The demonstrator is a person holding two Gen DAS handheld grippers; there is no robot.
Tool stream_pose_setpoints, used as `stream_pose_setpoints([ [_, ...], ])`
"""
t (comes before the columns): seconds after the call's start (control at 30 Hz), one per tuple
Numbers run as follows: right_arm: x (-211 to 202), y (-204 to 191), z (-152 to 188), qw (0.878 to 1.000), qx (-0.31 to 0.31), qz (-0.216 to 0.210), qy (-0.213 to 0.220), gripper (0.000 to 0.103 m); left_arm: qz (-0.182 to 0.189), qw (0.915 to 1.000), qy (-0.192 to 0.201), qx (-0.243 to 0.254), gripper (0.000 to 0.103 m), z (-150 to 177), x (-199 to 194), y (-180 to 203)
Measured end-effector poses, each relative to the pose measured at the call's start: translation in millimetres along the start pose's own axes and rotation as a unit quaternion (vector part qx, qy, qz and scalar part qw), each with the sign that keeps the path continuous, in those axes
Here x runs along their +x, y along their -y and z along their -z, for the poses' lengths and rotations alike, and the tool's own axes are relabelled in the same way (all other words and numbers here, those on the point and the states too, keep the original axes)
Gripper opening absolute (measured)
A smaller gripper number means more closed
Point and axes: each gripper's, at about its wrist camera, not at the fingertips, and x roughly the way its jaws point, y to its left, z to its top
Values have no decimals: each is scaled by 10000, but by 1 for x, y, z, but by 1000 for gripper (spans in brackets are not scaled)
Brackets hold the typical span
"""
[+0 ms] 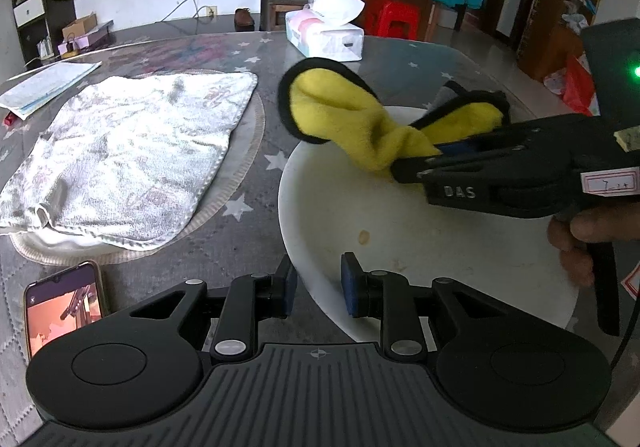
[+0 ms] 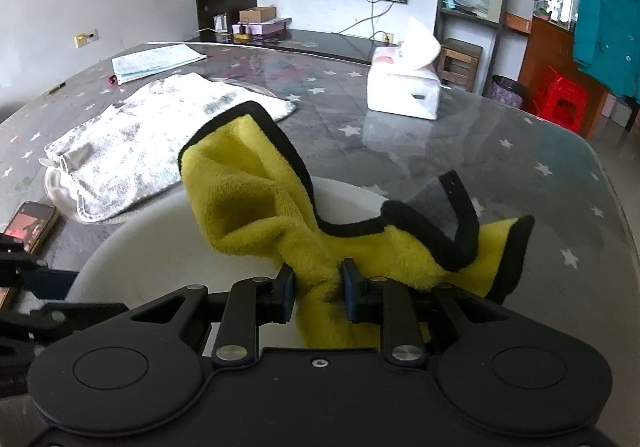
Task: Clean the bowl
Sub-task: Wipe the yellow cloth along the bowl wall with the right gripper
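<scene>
Jaws on the right gripper [image 2: 316,289] are pinching a bunched yellow cloth [image 2: 260,207] with black trim, holding it over the far side of the white bowl [image 1: 420,247]. Left gripper [image 1: 318,283] sits at the bowl's near rim, one pad inside and one outside, jaws spread with a visible gap to the rim (not gripping it). A small brown spot [image 1: 363,236] marks the bowl's inside. On the table [image 1: 256,231], a white towel [image 1: 132,159] lies beside the bowl, a phone [image 1: 64,307] at the near edge, a tissue box [image 1: 324,35] near the far edge.
</scene>
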Motion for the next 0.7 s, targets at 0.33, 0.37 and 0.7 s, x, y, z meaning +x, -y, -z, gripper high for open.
stream_pose_setpoints([
  [0.33, -5, -14, 3, 9993, -45, -383, -13, 26, -39, 9999, -4, 165, 26, -2, 3, 1],
  [0.37, -5, -15, 4, 9991, -47, -418, -16, 26, -44, 9998, -7, 182, 26, -3, 4, 0],
  [0.7, -24, -18, 14, 9974, 45, -697, -178, 26, -64, 9994, -17, 329, 26, -5, 7, 0],
])
